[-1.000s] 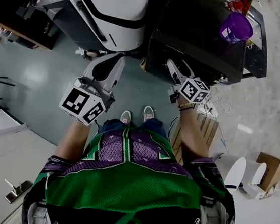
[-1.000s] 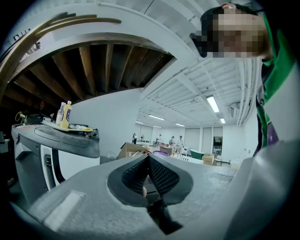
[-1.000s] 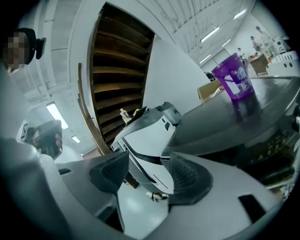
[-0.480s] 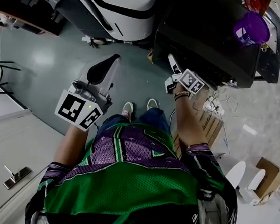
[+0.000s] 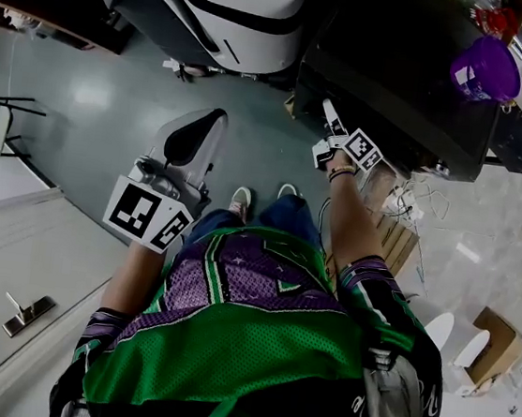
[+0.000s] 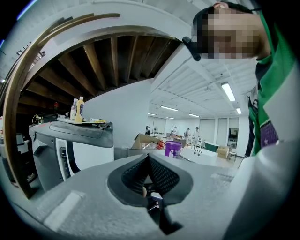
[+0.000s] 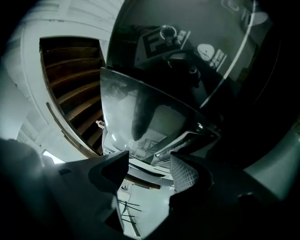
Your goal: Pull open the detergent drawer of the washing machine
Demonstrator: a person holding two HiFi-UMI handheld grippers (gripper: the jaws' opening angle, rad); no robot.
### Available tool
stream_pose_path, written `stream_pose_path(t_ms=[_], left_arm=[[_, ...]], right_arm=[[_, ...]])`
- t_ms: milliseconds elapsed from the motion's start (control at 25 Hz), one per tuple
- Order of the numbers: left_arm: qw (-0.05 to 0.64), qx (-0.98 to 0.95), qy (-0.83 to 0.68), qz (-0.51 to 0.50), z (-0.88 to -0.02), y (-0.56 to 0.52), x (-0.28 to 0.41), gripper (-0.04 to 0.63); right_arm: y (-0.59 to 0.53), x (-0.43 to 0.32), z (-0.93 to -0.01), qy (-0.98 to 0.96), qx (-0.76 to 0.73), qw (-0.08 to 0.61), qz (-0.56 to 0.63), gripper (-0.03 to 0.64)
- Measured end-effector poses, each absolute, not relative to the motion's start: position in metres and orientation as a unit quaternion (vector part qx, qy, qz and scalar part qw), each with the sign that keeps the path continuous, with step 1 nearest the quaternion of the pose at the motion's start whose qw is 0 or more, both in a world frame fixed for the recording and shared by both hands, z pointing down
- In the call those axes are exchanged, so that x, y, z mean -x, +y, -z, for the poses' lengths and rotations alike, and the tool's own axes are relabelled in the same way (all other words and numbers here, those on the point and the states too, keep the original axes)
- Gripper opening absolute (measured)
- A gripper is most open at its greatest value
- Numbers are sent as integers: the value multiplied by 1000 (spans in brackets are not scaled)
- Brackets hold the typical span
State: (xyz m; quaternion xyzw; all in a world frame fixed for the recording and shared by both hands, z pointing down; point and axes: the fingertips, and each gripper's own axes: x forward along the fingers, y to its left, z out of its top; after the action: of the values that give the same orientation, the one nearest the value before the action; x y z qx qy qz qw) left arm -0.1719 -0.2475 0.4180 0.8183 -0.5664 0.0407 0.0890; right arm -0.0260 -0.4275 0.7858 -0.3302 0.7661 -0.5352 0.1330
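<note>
the front of the dark washing machine (image 5: pixel 391 68) is hard to make out; the right gripper (image 7: pixel 150 171) stands open before it, empty; the left gripper (image 6: pixel 149 161) is closed, empty.

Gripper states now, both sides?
Left gripper: closed, nothing held.
Right gripper: open, nothing between the jaws.
</note>
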Motion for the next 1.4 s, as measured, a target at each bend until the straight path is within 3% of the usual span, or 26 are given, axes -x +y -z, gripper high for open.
stream_pose_path(t_ms=[600,1400], left_arm=[[100,-806,-580,-66,-432,-247,184,17],[102,-825,-553,-58,-433,-217,188,15]], right_arm=[[-447,45,-765,785,250,202,530,273],[-387,48,-770,779,265,175,540,273]])
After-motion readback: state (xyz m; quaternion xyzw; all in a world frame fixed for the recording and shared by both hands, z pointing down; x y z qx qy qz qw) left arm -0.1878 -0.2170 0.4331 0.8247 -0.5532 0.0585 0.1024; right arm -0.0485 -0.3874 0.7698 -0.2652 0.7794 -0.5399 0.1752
